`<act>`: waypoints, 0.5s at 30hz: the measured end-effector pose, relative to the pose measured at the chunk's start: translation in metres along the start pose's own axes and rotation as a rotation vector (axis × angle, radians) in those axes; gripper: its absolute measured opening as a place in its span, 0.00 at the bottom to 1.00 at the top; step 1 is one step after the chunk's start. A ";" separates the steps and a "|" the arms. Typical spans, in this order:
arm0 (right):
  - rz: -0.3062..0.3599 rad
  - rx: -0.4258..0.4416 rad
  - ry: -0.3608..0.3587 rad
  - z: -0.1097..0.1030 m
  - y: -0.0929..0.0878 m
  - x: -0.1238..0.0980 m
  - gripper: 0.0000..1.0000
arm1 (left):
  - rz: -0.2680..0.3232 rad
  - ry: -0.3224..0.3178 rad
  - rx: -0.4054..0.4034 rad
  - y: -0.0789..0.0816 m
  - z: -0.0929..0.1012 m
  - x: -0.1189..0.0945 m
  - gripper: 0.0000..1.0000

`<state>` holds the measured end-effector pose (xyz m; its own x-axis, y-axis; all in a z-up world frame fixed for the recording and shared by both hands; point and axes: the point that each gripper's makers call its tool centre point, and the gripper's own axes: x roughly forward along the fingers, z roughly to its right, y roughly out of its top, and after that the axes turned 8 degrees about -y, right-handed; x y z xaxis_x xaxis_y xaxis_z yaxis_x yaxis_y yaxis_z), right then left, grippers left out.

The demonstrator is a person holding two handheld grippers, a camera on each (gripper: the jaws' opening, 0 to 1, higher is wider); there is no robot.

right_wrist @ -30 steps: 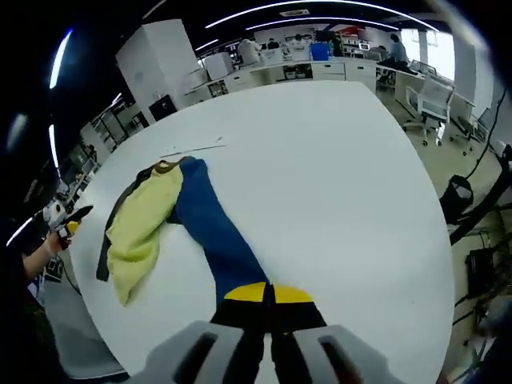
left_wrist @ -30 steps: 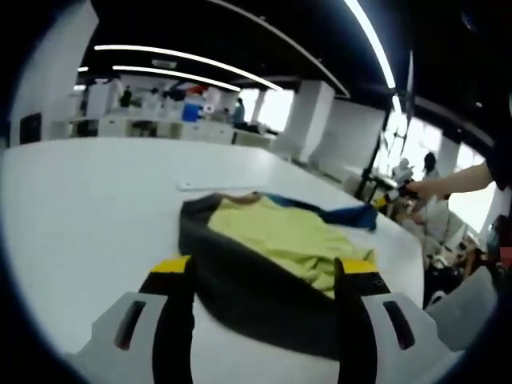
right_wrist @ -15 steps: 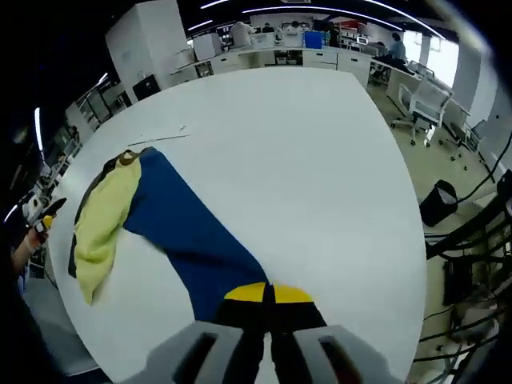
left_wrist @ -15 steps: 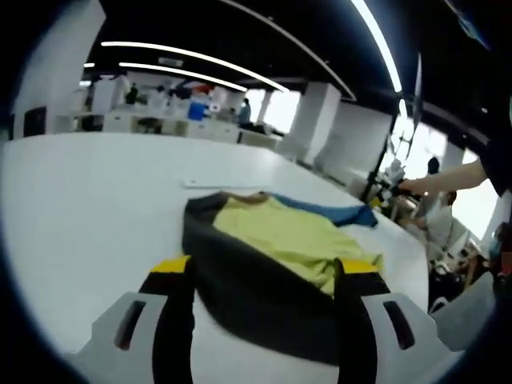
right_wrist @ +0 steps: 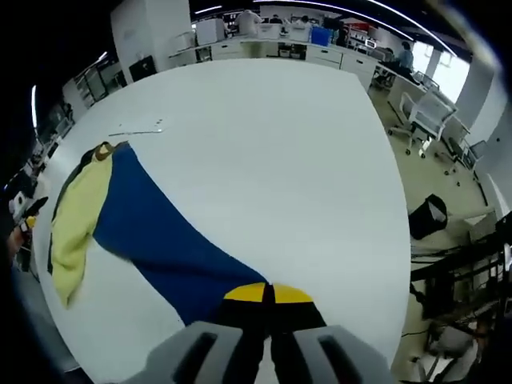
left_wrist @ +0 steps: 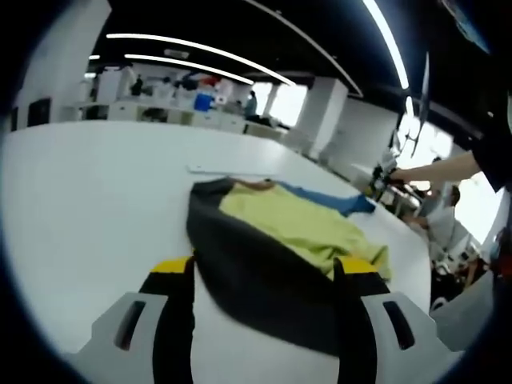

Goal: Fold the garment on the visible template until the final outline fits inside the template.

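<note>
The garment [right_wrist: 152,240] is soft and limp, best pinched at a hem; the right gripper [right_wrist: 266,294] grasps its blue edge, the left gripper [left_wrist: 264,268] spread apart over the counter [right_wrist: 272,152].

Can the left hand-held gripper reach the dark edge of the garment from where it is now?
Probably yes. The left hand-held gripper is open, and the garment's dark edge lies flat on the white table between its jaws, with nothing in the way.

You have a broad white counter [right_wrist: 304,160] under you. On it lies the garment [right_wrist: 152,240], yellow, blue and dark grey, with a thin pale strip [right_wrist: 136,130] just beyond its collar.
</note>
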<state>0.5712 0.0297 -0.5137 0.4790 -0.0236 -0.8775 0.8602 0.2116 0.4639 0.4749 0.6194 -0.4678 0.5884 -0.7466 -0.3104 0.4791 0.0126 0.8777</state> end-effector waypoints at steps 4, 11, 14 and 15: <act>0.005 -0.006 -0.006 0.006 0.008 0.015 0.00 | -0.007 0.002 -0.009 -0.004 0.000 0.001 0.67; 0.004 -0.020 -0.010 0.007 0.012 0.029 0.00 | -0.017 0.001 -0.023 -0.010 0.002 0.003 0.67; -0.012 -0.033 -0.011 0.009 0.007 0.031 0.00 | -0.024 0.001 -0.024 -0.012 0.002 0.003 0.67; -0.018 -0.037 -0.009 0.012 0.005 0.032 0.00 | -0.024 0.001 -0.027 -0.012 0.002 0.003 0.67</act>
<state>0.5926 0.0184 -0.5381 0.4650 -0.0368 -0.8846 0.8619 0.2471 0.4428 0.4695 0.6155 -0.4783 0.5771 -0.7466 -0.3311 0.5099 0.0127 0.8601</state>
